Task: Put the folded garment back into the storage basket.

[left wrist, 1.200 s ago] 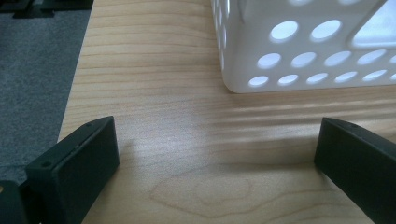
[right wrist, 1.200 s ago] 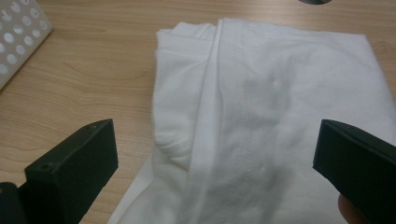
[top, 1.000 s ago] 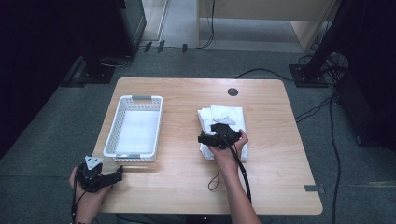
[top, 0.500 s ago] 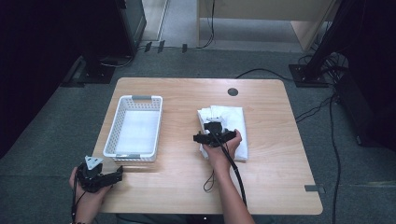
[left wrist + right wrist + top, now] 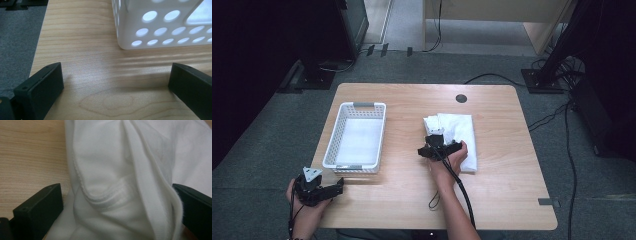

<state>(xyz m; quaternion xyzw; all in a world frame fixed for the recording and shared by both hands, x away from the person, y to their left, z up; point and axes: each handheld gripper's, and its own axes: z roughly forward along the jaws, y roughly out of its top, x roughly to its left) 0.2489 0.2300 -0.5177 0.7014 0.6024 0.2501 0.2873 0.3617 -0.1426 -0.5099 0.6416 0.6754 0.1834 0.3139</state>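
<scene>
I am holding the right gripper [image 5: 432, 148] over the near left corner of the folded white cloth [image 5: 462, 137], which is lying right of centre on the table [image 5: 507, 200] with its long axis running near to far. In the right gripper view the jaws are standing wide apart with a bunched, hemmed fold of the cloth [image 5: 120, 182] lying between them; they are straddling it, not clamping it. The right hand is the nearer one by far. The left gripper [image 5: 323, 189] is resting at the near left table edge, its jaws spread wide and holding nothing, just beside the near wall of the white basket [image 5: 356, 167]. Compared with half a second ago, the right gripper is sitting slightly farther right and nearer on the cloth; the left gripper is remaining where it was.
</scene>
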